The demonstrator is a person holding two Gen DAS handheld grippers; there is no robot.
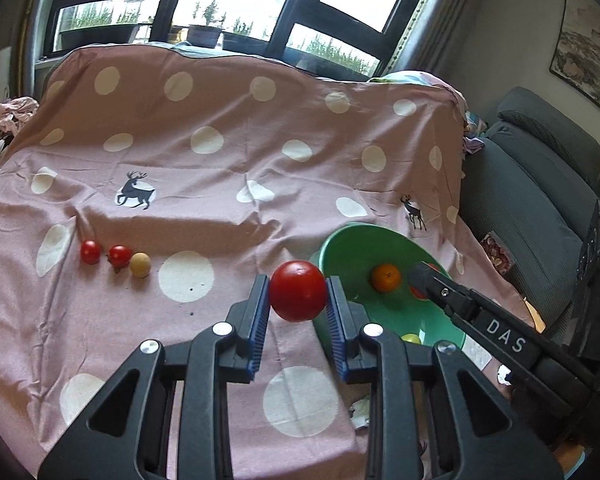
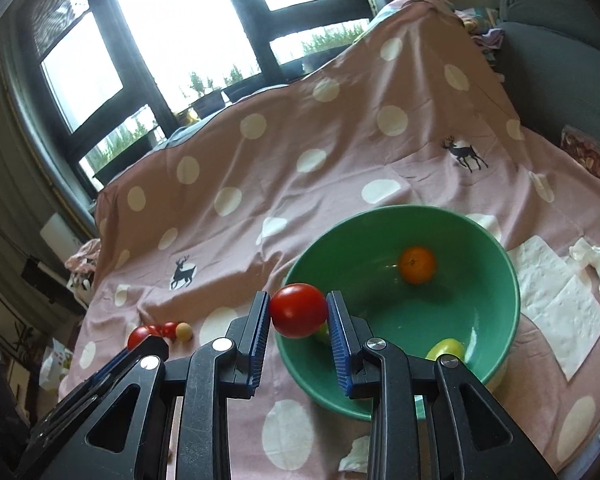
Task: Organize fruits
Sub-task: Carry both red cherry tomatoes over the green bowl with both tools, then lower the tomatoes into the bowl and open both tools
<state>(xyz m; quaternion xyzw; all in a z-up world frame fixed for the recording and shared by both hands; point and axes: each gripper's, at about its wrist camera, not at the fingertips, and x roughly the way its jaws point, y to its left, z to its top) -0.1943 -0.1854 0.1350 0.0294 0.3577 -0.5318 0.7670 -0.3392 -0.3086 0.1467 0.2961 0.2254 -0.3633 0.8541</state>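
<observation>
My left gripper (image 1: 298,284) is shut on a red tomato (image 1: 298,294), held above the pink dotted cloth (image 1: 220,184) just left of a green bowl (image 1: 340,240). My right gripper (image 2: 299,300) is shut on a second red tomato (image 2: 298,312) over the green bowl's (image 2: 400,216) left rim. An orange (image 2: 417,264) and a yellow-green fruit (image 2: 446,350) lie inside the bowl. Two small red tomatoes (image 1: 90,252) (image 1: 119,256) and a beige round fruit (image 1: 140,265) sit in a row on the cloth to the left. In the left wrist view, the right gripper (image 1: 422,284) reaches over the bowl.
White paper towels (image 2: 556,304) and a crumpled tissue (image 2: 592,264) lie right of the bowl. A grey sofa (image 1: 540,184) stands at the cloth's right edge. The cloth rises into a draped back below the window (image 1: 228,4).
</observation>
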